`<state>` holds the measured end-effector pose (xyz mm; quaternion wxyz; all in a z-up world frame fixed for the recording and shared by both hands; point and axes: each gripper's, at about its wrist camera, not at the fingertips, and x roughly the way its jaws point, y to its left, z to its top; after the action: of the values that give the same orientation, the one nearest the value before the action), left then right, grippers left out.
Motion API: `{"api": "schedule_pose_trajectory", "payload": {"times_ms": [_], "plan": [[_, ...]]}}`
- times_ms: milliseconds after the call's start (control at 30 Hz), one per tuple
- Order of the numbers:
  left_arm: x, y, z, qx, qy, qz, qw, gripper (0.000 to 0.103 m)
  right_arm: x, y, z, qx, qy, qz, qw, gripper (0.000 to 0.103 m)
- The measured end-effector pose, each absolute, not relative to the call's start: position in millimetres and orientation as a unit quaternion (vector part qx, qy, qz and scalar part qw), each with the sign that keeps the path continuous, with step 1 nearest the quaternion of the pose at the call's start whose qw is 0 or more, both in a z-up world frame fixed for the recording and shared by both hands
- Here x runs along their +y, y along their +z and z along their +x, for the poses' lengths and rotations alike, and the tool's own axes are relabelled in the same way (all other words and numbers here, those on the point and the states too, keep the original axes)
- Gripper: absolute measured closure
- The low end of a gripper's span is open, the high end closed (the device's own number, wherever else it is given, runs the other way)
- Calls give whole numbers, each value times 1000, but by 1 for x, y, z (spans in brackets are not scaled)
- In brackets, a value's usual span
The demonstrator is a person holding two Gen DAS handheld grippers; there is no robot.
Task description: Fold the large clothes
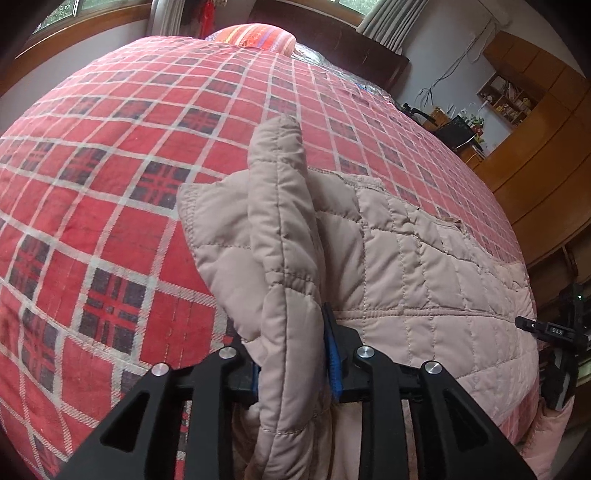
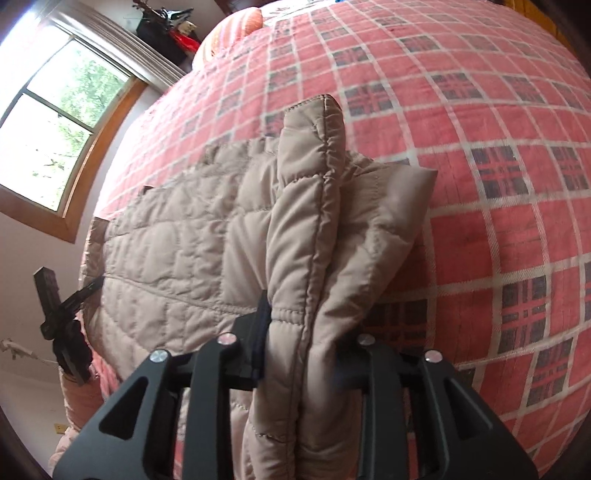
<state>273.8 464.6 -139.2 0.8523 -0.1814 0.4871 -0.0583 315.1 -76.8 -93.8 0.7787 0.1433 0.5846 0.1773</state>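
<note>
A: Status on the tongs?

B: Left gripper (image 1: 295, 354) is clamped on a bunched fold of the beige quilted jacket (image 1: 406, 258), blue pads (image 1: 334, 365) pressed against the fabric on both sides. Right gripper (image 2: 299, 343) is the same, pinching a thick seam edge of the jacket (image 2: 177, 236). Each gripper also shows at the margin of the other's view.

A: Where is the jacket?

B: Near edge of the bed, flat on the red plaid blanket (image 1: 110, 166). The body spans between the two grippers and the gripped ends stand up in ridges. In the left view a pale corner sticks out to the left just beyond the ridge; in the right view one sticks out to the right.

A: Room to move?

B: Open blanket beyond the jacket, all the way to a striped pillow (image 1: 255, 35) at the far end. Window (image 2: 55, 122) on the left of the right view, wooden cabinets (image 1: 535, 147) far right of the left view.
</note>
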Motion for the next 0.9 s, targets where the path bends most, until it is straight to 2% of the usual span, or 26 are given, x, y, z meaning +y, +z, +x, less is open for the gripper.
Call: {"api": "schedule_pose_trajectory", "payload": {"times_ms": [133,267,333,400,433,567,600,667,833,900], "plan": [[466,-134,269,492,-49,-181,850,65,-66,-81,306,584,157,113,788,59],[477,-117,253,489,-42,-191,850,62,-66,-49,289,564,130,83,811,46],[483,-106,237,481,-34,-193,855,61,-64,-34,278,554,126,70,820,46],[487,-95,219,472,-25,-189,861,55,-57,-21,264,547,123,50,826,46],[488,-91,211,467,-22,-188,864,53,-52,-16,254,548,125,42,826,46],[490,-85,177,464,3,-183,867,49,-31,-9,228,558,130,9,820,71],[489,-87,170,466,5,-187,865,47,-26,-10,222,565,142,15,813,73],[487,-93,159,472,20,-191,860,47,-27,-15,216,575,147,20,805,91],[475,-106,141,479,30,-199,855,46,-8,-28,207,586,157,13,795,93],[472,-107,136,477,25,-209,853,41,2,-35,204,595,164,9,787,94]]}}
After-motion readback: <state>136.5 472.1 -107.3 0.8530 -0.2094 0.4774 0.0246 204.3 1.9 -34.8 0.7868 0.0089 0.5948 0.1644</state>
